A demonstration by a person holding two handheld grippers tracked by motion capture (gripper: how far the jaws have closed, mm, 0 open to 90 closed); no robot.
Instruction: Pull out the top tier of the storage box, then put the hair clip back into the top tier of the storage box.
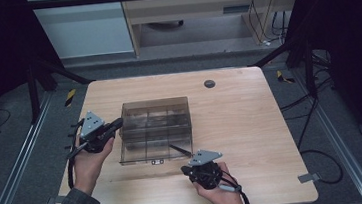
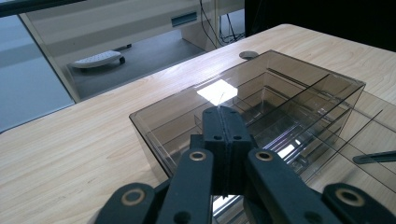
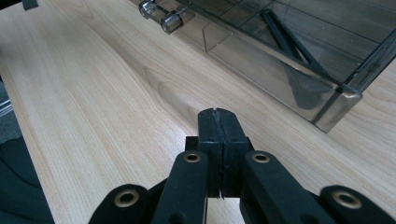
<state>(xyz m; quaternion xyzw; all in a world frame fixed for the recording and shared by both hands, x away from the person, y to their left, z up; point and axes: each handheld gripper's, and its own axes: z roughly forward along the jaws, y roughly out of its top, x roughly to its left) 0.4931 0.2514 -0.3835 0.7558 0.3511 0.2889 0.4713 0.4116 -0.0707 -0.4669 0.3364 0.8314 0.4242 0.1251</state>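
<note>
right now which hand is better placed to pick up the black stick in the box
Right. The black stick lies in the clear box at its near right corner, just ahead of the right gripper. The left gripper is at the box's far-left wall.

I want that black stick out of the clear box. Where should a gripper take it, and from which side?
Probably from above, with the right gripper: the smoky divided box is open-topped, and the black stick lies slanted in its near right corner. Grip its thin shaft across the width, away from the walls.

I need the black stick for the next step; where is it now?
The black stick lies inside the clear divided box, in its near right corner in the high view, just ahead of the right gripper.
</note>
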